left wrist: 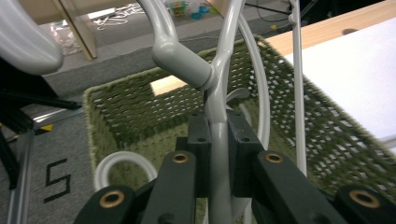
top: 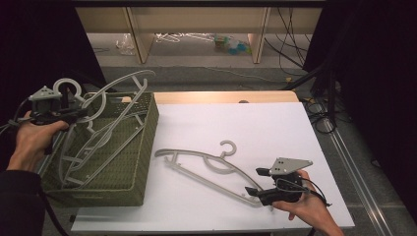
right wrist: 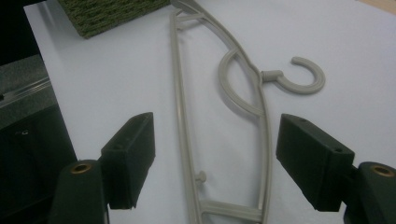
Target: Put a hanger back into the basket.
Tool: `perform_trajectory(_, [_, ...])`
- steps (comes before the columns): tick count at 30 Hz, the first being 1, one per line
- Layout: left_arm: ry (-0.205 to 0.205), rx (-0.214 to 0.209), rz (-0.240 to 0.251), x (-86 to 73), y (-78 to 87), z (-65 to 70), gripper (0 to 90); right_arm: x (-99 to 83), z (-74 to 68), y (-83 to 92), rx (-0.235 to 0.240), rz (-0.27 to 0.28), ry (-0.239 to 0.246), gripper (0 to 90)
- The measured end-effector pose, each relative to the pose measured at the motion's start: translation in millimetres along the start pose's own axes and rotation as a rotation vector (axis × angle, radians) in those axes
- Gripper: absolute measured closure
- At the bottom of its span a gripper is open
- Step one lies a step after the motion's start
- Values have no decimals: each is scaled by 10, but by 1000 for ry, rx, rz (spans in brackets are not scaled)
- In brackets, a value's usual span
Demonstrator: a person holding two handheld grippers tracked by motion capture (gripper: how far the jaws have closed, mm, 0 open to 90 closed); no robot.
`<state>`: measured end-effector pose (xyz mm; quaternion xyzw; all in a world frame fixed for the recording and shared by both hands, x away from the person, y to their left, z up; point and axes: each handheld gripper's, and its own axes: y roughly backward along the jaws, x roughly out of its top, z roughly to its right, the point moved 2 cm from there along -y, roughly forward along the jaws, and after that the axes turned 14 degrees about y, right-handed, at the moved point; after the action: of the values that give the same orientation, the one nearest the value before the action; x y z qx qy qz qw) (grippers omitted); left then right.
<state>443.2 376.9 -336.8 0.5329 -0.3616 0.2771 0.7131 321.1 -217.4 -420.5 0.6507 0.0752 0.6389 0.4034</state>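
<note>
A green woven basket (top: 146, 147) stands at the table's left and holds several grey plastic hangers. My left gripper (top: 82, 112) hovers over its far left corner, shut on the neck of one grey hanger (top: 133, 75) that sticks up out of the basket. In the left gripper view, that held hanger (left wrist: 187, 58) runs up between the closed jaws of the left gripper (left wrist: 218, 135), above the basket (left wrist: 140, 112). Another grey hanger (top: 211, 169) lies flat on the white table. My right gripper (top: 256, 182) is open at this hanger's near right end. In the right gripper view, the right gripper (right wrist: 215, 149) straddles this hanger (right wrist: 179, 102) without touching it.
The white table top (top: 255, 128) stretches right of the basket, with a wooden edge (top: 221, 97) behind it. Cables (top: 319, 113) trail on the floor at the right. Wooden furniture legs (top: 140, 44) and loose items stand on the floor beyond.
</note>
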Motion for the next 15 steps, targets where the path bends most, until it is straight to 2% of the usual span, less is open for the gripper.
perform_trajectory(3, [5, 5, 5, -19, -11, -55, 816, -5, -4, -8, 6, -5, 0, 292])
perform_trajectory(6, [-16, 7, -6, -44, -14, -74, 816, -5, -3, -9, 6, -4, 0, 292])
perform_trajectory(8, [-46, 16, -28, -96, -23, -99, 816, -6, 3, -6, 7, -2, 0, 292])
perform_trajectory(9, [-47, 23, -37, -121, -26, -116, 816, -6, 5, -7, 5, -1, 2, 292])
perform_trajectory(10, [-74, 26, -65, -133, -17, -146, 816, -8, 3, -9, 6, -4, 2, 291])
perform_trajectory(11, [-46, 27, -48, -164, -46, -140, 816, -8, 0, -9, 8, -5, 1, 291])
perform_trajectory(13, [-82, 42, -98, -210, -52, -191, 816, -10, -5, -12, 7, -2, 0, 291])
perform_trajectory(15, [-82, 48, -117, -257, -74, -223, 815, -10, -4, -17, 10, -6, 2, 291])
